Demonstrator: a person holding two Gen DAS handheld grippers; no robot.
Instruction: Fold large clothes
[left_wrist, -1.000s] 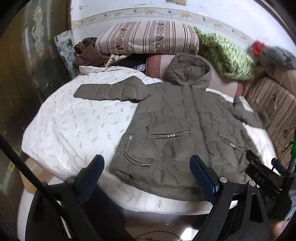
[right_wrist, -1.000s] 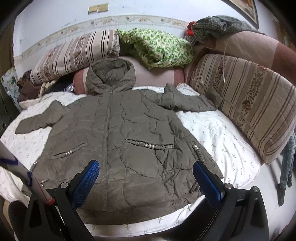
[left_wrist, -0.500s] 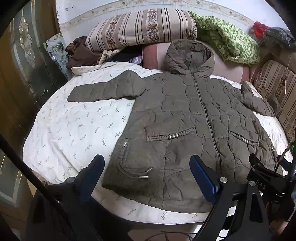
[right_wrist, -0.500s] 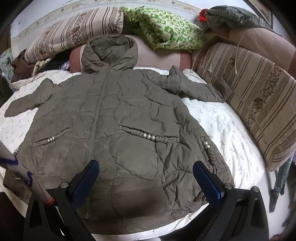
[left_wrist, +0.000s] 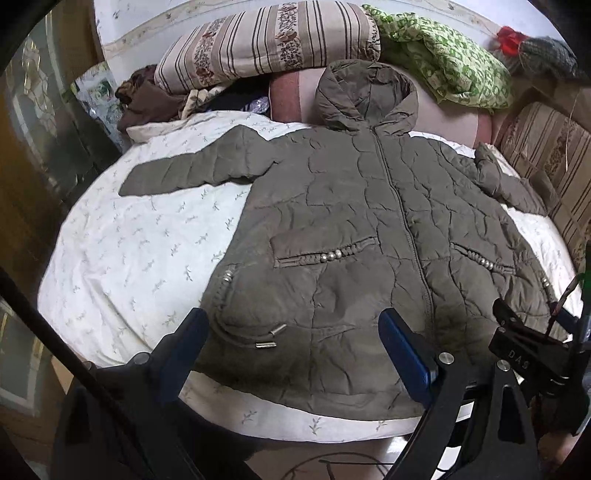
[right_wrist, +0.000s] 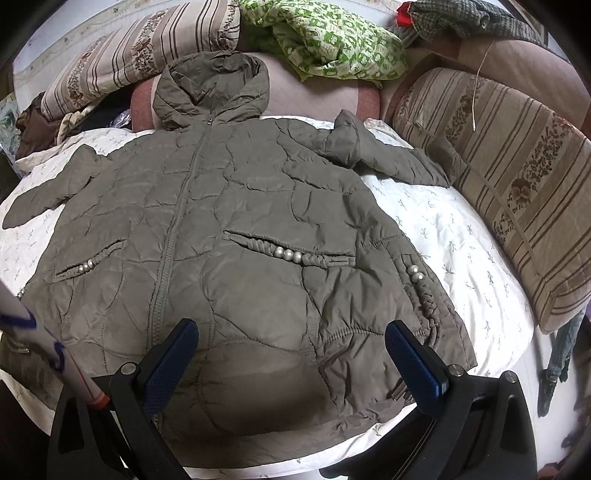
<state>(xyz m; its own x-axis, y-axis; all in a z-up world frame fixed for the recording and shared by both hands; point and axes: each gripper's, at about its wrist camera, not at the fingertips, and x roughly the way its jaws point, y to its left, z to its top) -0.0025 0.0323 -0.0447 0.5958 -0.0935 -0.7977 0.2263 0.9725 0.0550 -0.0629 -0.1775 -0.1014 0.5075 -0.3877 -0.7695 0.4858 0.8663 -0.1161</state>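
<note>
An olive quilted hooded jacket (left_wrist: 354, 229) (right_wrist: 229, 229) lies flat and zipped, front up, on a white printed bedsheet (left_wrist: 140, 251) (right_wrist: 454, 236). Its hood rests against a pink bolster, and both sleeves are spread sideways. My left gripper (left_wrist: 295, 354) hovers open above the jacket's lower left hem, holding nothing. My right gripper (right_wrist: 291, 362) is open too, over the lower right hem, with only fabric below it. The right gripper's body (left_wrist: 528, 350) shows at the right edge of the left wrist view.
Striped cushions (left_wrist: 266, 40) and a green patterned blanket (right_wrist: 332, 40) line the head of the bed. A long striped bolster (right_wrist: 517, 177) runs along the right side. Dark clothes (left_wrist: 144, 99) are piled at the far left. A dark cabinet (left_wrist: 33, 155) stands left of the bed.
Both grippers have moved forward and lower toward the jacket's hem, so the jacket fills more of each view. Both stayed open. The jacket has not moved.
</note>
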